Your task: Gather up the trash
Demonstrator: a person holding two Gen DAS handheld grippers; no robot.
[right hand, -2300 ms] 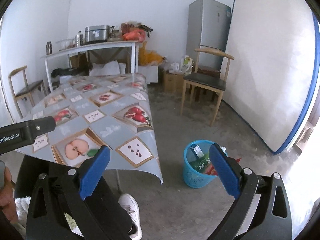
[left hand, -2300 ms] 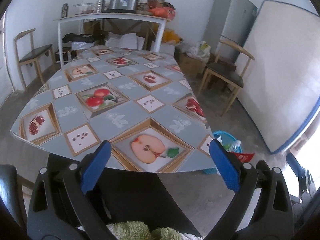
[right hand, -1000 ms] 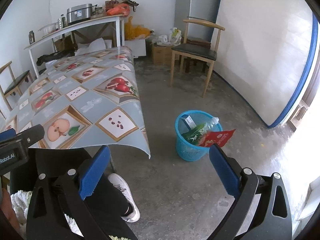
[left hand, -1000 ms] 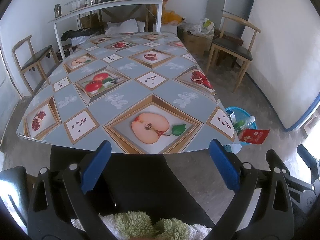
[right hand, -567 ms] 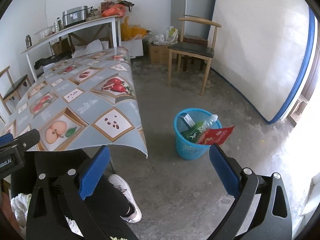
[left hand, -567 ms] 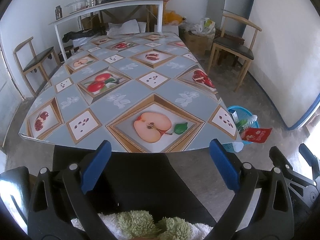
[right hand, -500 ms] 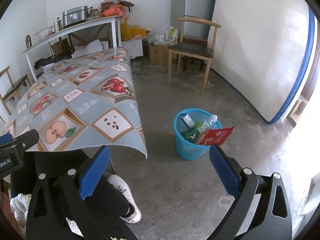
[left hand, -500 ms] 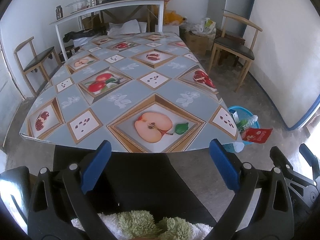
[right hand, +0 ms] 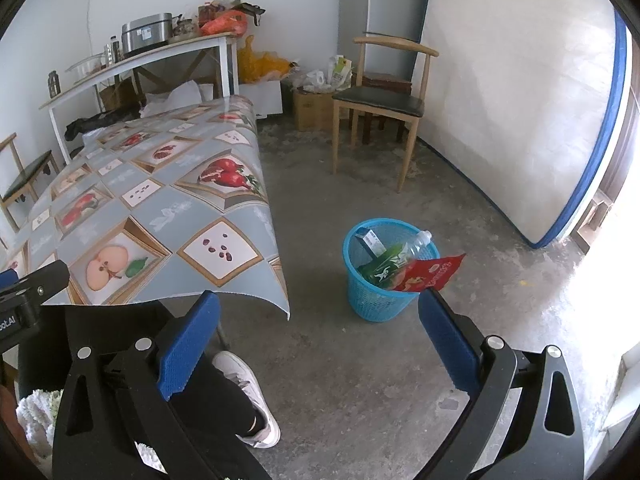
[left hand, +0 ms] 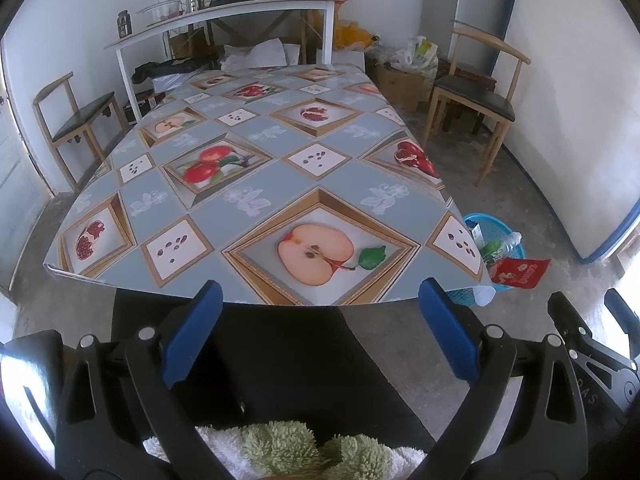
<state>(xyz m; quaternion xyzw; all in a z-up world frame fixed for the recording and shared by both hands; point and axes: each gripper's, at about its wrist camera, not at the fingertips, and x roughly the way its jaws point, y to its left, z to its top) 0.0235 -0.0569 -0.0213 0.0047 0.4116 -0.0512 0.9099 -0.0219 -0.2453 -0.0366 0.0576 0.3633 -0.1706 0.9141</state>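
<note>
Both the left claw [left hand: 318, 326] and the right claw [right hand: 318, 338] are being held with fingers wide apart, nothing gripped. On the floor beside the counter [right hand: 168, 216], a blue mesh basket [right hand: 374, 300] is holding a green bottle [right hand: 390, 262], a small box [right hand: 370, 240] and a red snack bag [right hand: 434, 270] overhanging its rim. In the left view, the basket is being half hidden by the tablecloth corner.

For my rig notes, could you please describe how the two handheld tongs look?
Both the left tongs and the right tongs have black plastic frames with triangular cut-outs and silver screws, each carrying two blue textured pads. White lettering marks the left body as seen from the right wrist.
</note>
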